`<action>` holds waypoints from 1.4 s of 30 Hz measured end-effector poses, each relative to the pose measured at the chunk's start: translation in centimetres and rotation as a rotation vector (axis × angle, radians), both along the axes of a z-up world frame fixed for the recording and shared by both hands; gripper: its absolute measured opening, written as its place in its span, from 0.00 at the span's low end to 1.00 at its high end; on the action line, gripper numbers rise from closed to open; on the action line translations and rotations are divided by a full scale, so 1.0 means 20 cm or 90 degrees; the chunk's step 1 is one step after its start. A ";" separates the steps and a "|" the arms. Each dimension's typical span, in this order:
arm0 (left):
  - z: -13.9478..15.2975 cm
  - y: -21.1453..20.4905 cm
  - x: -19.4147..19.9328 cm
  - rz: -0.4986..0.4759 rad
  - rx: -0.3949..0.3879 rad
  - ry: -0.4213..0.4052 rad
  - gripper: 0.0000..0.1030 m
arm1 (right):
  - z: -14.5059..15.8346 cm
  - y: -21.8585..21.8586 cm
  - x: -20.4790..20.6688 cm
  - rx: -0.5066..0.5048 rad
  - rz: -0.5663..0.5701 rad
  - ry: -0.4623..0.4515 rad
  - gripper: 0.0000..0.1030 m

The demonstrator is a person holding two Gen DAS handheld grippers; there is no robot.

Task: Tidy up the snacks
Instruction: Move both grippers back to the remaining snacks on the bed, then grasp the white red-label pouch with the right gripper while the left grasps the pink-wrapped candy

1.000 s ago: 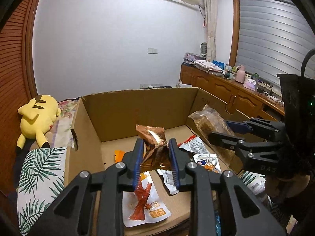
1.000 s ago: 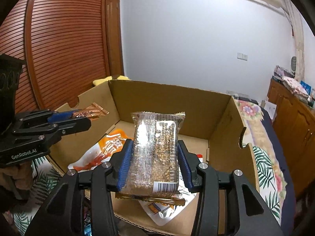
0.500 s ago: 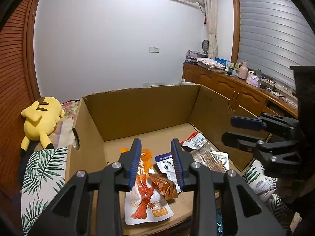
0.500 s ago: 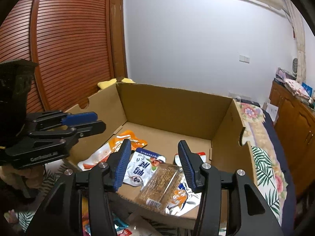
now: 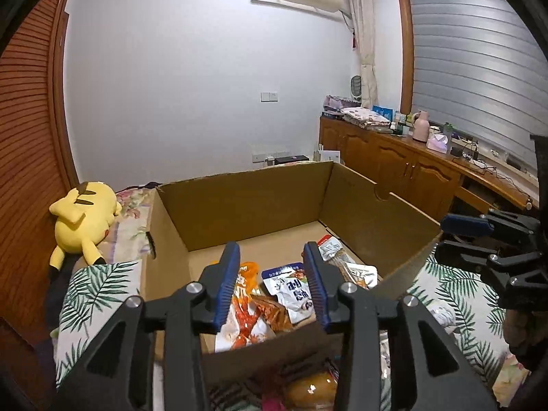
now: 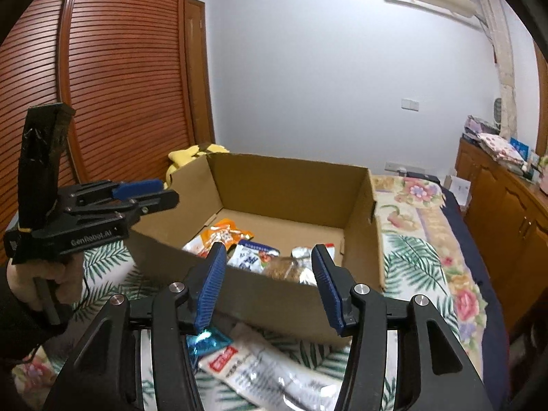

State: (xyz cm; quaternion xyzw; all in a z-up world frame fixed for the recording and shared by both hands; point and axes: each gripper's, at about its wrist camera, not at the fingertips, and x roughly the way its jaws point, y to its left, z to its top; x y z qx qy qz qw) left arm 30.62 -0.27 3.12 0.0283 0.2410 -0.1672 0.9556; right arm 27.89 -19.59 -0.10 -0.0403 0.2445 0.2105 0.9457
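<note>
Both the left gripper [image 5: 270, 282] and right gripper [image 6: 270, 286] hang empty with jaws just parted, snacks [image 5: 291, 287] heaped near the cardboard box's [image 5: 260, 205] front wall, where another drop could spill over.

I see the bed [image 6: 421, 257], in leaf- and flower-print covers, carrying the cardboard box [image 6: 274, 294], a yellow plush toy [image 5: 82, 219] and loose snack packets [image 6: 270, 373].

Open cardboard box [image 5: 267, 205] on bed, flaps off, snacks flat on floor near front wall: orange-white packet [image 5: 241, 311], blue-white pouch [image 5: 291, 286], copper wrapper [image 5: 272, 311] between them, clear grain pack [image 6: 286, 269], silver pouches at right. Outside, at front wall: white-red packet [image 6: 260, 366], blue foil pack [image 6: 205, 339].
</note>
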 end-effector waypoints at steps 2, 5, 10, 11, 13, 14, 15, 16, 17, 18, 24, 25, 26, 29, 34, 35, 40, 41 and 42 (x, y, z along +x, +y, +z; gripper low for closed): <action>0.01 0.00 -0.06 -0.004 0.002 -0.002 0.42 | -0.01 -0.02 -0.03 0.002 -0.004 0.009 0.52; 0.00 0.02 -0.12 -0.005 0.005 0.001 0.44 | -0.06 -0.05 -0.09 -0.002 -0.019 0.026 0.52; -0.07 0.02 -0.22 -0.010 0.004 0.027 0.45 | -0.15 -0.11 -0.17 -0.002 -0.036 0.058 0.52; -0.08 0.02 -0.23 -0.010 0.006 0.032 0.45 | -0.17 -0.11 -0.18 -0.009 -0.039 0.061 0.52; -0.12 0.01 -0.26 -0.008 0.012 0.043 0.45 | -0.21 -0.12 -0.20 -0.018 -0.040 0.071 0.53; -0.13 0.01 -0.27 -0.009 0.014 0.048 0.45 | -0.23 -0.12 -0.20 -0.020 -0.037 0.081 0.55; -0.14 0.00 -0.29 -0.010 0.016 0.050 0.45 | -0.25 -0.13 -0.20 -0.023 -0.034 0.094 0.57; -0.16 0.00 -0.30 -0.011 0.019 0.053 0.45 | -0.28 -0.13 -0.18 -0.027 -0.028 0.114 0.58; -0.16 -0.01 -0.32 -0.010 0.021 0.054 0.45 | -0.30 -0.13 -0.18 -0.031 -0.027 0.124 0.58; -0.17 -0.01 -0.33 -0.009 0.023 0.055 0.45 | -0.33 -0.12 -0.18 -0.038 -0.030 0.129 0.58; -0.18 -0.02 -0.40 -0.007 0.033 0.064 0.45 | -0.40 -0.10 -0.14 -0.076 -0.024 0.138 0.63; -0.18 -0.02 -0.41 -0.005 0.036 0.064 0.45 | -0.41 -0.10 -0.14 -0.079 -0.022 0.142 0.63; -0.17 -0.02 -0.41 -0.004 0.037 0.064 0.45 | -0.42 -0.10 -0.12 -0.083 -0.018 0.148 0.64; -0.18 -0.01 -0.42 -0.005 0.043 0.072 0.45 | -0.44 -0.09 -0.09 -0.096 -0.001 0.159 0.66; -0.22 -0.02 -0.39 -0.005 0.061 0.092 0.45 | -0.49 -0.06 -0.01 -0.112 0.040 0.193 0.66; -0.22 -0.02 -0.39 -0.006 0.063 0.097 0.45 | -0.50 -0.05 0.00 -0.116 0.045 0.200 0.66; -0.25 -0.03 -0.37 -0.002 0.067 0.109 0.45 | -0.55 -0.04 0.05 -0.130 0.082 0.242 0.67; -0.25 -0.03 -0.37 -0.002 0.068 0.111 0.45 | -0.55 -0.04 0.05 -0.129 0.087 0.244 0.67; -0.25 -0.03 -0.36 -0.002 0.069 0.112 0.45 | -0.55 -0.04 0.05 -0.127 0.094 0.251 0.68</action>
